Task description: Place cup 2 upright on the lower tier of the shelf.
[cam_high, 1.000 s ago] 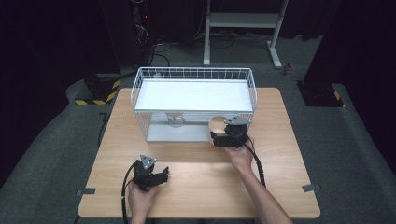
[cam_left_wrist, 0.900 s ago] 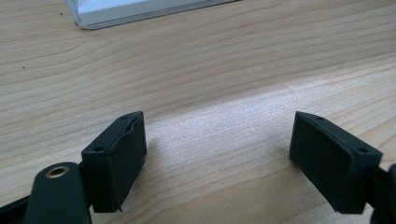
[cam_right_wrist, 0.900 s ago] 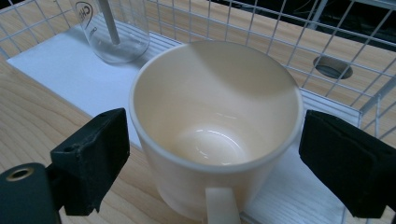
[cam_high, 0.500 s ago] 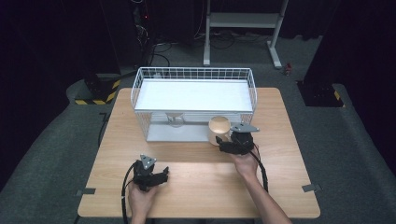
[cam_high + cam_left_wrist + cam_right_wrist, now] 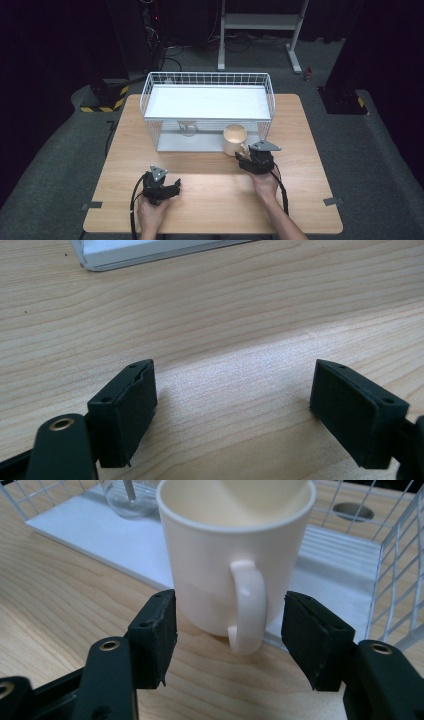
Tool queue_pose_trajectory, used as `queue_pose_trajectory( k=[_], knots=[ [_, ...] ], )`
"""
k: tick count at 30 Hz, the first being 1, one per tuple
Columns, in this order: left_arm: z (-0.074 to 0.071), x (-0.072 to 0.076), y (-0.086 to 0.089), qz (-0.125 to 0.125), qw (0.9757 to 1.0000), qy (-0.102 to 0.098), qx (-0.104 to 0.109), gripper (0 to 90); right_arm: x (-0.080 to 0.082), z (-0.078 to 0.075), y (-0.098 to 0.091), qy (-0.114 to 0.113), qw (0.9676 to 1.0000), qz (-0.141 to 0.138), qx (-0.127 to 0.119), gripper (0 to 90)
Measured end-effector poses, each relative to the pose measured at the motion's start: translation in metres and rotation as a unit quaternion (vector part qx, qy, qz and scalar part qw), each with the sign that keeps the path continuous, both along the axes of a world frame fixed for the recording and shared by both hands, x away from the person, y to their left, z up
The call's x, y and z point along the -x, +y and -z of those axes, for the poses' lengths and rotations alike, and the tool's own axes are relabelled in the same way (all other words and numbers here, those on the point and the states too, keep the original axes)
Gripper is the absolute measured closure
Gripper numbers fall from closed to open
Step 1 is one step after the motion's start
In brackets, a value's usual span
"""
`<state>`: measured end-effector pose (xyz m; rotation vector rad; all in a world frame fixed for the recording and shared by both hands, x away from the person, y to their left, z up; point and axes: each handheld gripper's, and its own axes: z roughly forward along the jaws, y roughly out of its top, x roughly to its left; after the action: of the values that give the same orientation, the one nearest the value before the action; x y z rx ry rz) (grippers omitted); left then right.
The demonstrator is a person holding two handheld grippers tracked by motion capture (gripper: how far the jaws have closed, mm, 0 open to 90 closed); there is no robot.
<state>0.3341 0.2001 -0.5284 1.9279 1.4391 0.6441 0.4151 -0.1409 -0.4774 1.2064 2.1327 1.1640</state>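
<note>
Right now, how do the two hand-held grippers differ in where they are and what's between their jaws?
The left hand-held gripper sits near the table's front edge, its jaws open over bare wood. The right hand-held gripper is farther forward, at the white wire rack, with its open jaws on either side of the cream mug's handle without touching it. Both are black, open and hand-held low over the table.

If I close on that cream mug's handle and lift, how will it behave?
The mug looks rigid and glazed, so probably slippery against the pads. Held by its thin handle alone, it will likely swing or tilt. The right claw is open around the handle.
</note>
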Motion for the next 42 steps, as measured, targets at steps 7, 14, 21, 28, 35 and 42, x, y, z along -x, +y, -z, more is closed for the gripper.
queue_pose_trajectory(
  k=[7,14,21,28,35,42],
  knots=[
    [0.0,0.0,0.0,0.0,1.0,0.0,0.0,19.0,-0.001,0.005,0.003,0.007,0.9999,0.003,0.006,41.3],
    [0.0,0.0,0.0,0.0,1.0,0.0,0.0,19.0,-0.004,0.009,0.008,0.006,0.9996,0.016,0.023,42.0],
    [0.0,0.0,0.0,0.0,1.0,0.0,0.0,19.0,-0.005,0.011,0.012,-0.002,0.9993,0.024,0.028,46.1],
    [0.0,0.0,0.0,0.0,1.0,0.0,0.001,19.0,-0.007,0.012,0.016,0.0,0.9991,0.023,0.035,48.1],
    [0.0,0.0,0.0,0.0,1.0,0.0,0.0,19.0,-0.009,0.011,0.019,-0.004,0.9987,0.032,0.04,47.8],
    [0.0,0.0,0.0,0.0,1.0,0.0,0.001,19.0,-0.013,0.012,0.024,-0.001,0.9984,0.04,0.04,47.7]
  ],
)
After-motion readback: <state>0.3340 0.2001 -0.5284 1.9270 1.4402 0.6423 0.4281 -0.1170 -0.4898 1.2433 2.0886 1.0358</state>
